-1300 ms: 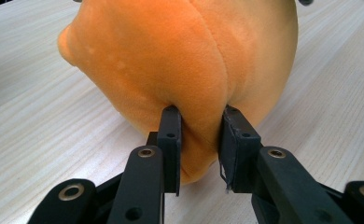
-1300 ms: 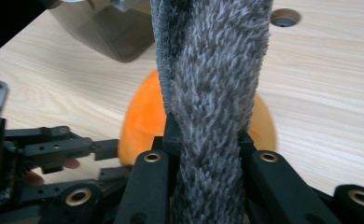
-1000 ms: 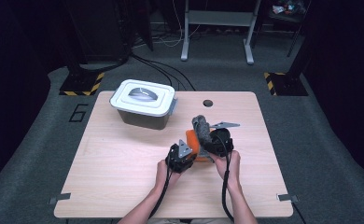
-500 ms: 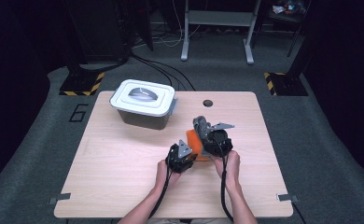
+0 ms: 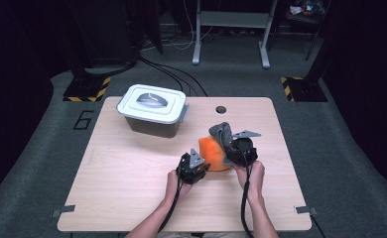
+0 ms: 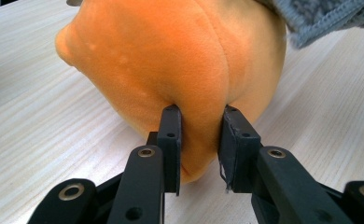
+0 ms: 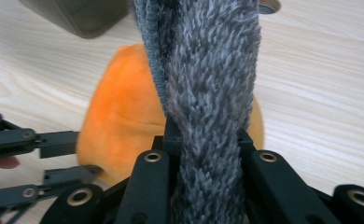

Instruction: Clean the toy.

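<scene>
The orange plush toy sits on the wooden table, right of the table's middle and just ahead of the person's two hands. In the left gripper view its soft body bulges above the jaws, and a fold of its underside is pinched between the two black pads — the left gripper is clamped on the toy from the near left side. A grey fuzzy cloth lies over the toy's far right shoulder and rises from it. The right gripper has its jaws squeezed tight on that cloth; in the right gripper view the shaggy grey pile stands up between the jaws, with the orange toy behind it and the left gripper coming in from the side. Farther back — well apart from the toy, toward the far left — stands a lidded grey bin, and a small round hole marks the table near its far edge.
</scene>
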The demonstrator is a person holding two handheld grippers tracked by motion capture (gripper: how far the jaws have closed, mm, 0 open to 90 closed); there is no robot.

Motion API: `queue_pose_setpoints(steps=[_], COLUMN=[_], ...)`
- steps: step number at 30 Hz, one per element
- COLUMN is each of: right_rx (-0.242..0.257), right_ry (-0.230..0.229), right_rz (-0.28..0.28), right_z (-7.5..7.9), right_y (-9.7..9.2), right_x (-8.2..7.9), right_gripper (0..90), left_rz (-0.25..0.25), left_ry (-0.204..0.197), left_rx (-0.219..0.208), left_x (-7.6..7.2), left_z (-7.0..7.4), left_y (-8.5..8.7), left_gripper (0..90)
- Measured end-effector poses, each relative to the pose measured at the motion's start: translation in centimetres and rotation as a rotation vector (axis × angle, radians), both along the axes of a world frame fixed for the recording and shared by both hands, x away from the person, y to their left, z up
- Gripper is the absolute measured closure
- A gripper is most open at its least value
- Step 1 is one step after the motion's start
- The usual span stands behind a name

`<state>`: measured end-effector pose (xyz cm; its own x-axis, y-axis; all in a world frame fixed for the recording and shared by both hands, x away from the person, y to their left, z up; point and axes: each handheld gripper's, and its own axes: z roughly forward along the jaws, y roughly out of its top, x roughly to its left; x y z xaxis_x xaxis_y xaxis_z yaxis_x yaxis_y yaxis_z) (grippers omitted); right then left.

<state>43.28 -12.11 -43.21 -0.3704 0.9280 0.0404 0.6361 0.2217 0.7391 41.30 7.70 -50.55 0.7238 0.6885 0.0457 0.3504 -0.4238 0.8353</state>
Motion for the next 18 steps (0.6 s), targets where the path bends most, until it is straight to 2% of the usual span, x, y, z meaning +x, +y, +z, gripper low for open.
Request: queue_pose_setpoints(steps=[3, 4, 9, 12, 13, 14, 18], right_rx=[0.002, 0.01, 0.014, 0.008, 0.008, -0.01, -0.007], right_ry=[0.007, 0.022, 0.042, 0.066, 0.066, 0.082, 0.117], right_rz=[-0.022, -0.045, -0.075, -0.114, -0.114, -0.124, -0.126], right_z=[-0.1, -0.3, -0.8, -1.6, -1.6, -2.3, -3.7], right_y=[-0.5, -1.2, -2.1, -2.9, -2.9, -3.4, -4.1], right_x=[0.1, 0.2, 0.4, 0.8, 0.8, 1.2, 1.8], right_gripper=[75.7, 75.6, 75.5, 75.5, 75.5, 75.4, 75.4], left_rz=[0.0, 0.001, 0.003, 0.001, 0.001, 0.0, 0.004], left_ry=[-0.003, -0.005, -0.003, 0.0, 0.0, 0.001, -0.002], left_rx=[0.003, 0.002, 0.001, 0.007, 0.007, 0.007, 0.006], left_x=[0.0, 0.0, 0.0, 0.0, 0.0, 0.1, 0.0], left_z=[0.0, 0.0, -0.1, 0.0, 0.0, -0.1, -0.1], left_y=[0.0, 0.0, 0.0, 0.0, 0.0, 0.1, 0.0], left_gripper=[71.5, 71.5, 71.5, 71.5, 71.5, 71.5, 71.5])
